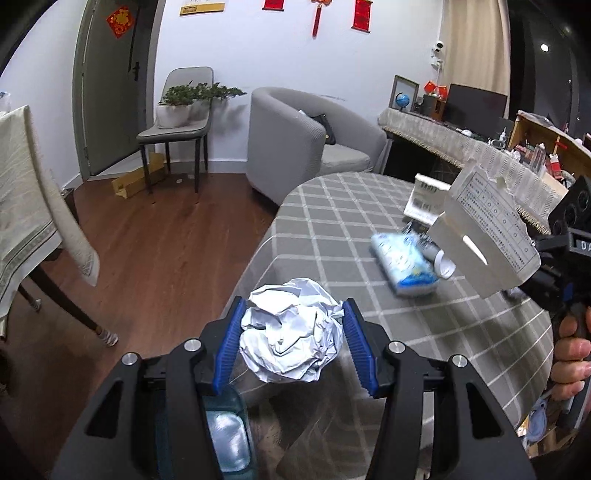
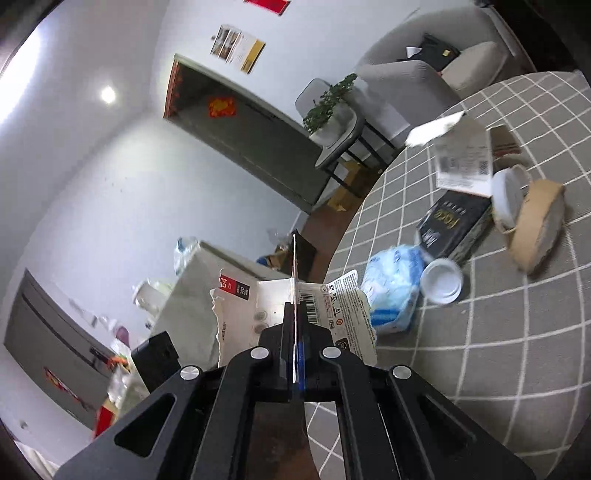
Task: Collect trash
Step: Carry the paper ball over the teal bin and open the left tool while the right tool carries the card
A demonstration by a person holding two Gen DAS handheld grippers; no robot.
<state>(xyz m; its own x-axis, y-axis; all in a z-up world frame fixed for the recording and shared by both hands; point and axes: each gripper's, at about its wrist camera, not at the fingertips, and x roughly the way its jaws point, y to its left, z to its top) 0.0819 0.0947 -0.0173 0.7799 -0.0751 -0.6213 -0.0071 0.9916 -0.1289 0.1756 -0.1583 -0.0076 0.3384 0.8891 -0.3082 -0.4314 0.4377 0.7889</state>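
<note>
This is a lived-in home, a sitting and dining room. A round desk [image 1: 332,221] under a grey checked cloth stands on a wood-plank floor [image 1: 166,240]. Off its far edge sits a grey tub armchair [image 1: 295,136], and beside that a dining chair [image 1: 177,129] carries a potted plant [image 1: 184,99]. Red paper decorations [image 1: 361,14] hang on the white wall, another on the grey door [image 1: 107,92]. A refrigerator [image 2: 44,354] stands in the right wrist view.
</note>
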